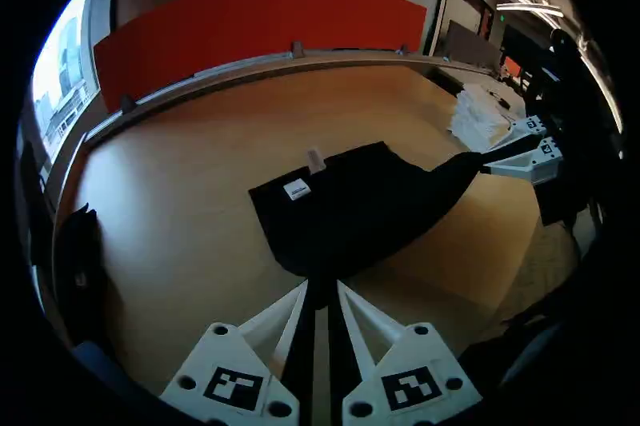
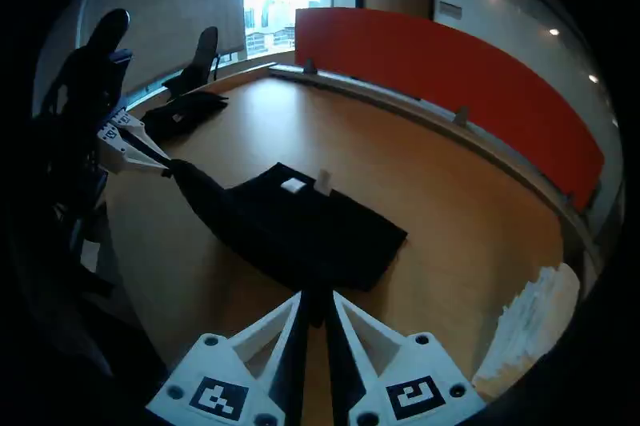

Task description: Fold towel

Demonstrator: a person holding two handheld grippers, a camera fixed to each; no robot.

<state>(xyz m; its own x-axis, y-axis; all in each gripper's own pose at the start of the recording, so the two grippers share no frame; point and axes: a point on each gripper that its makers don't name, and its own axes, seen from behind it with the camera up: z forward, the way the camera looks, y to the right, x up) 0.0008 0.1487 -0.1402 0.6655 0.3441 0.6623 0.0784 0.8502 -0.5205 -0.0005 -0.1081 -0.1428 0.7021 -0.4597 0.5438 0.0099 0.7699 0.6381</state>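
Observation:
A black towel (image 1: 352,206) with a small white label (image 1: 297,189) lies partly on the wooden table (image 1: 200,186), its two near corners lifted. My left gripper (image 1: 322,288) is shut on one near corner, the cloth pinched between its white fingers. Across the towel in the same view, my right gripper (image 1: 482,162) pinches the other corner and pulls it taut. In the right gripper view the towel (image 2: 312,230) spreads ahead, my right gripper (image 2: 318,298) is shut on its corner, and the left gripper (image 2: 168,168) holds the far corner at the left.
A stack of white cloths (image 1: 480,118) sits on the table at the right, seen again as the stack (image 2: 532,326) at lower right. A red partition (image 1: 264,22) runs along the table's far edge. Dark chairs (image 2: 104,58) and a dark bag (image 2: 184,110) stand near the window side.

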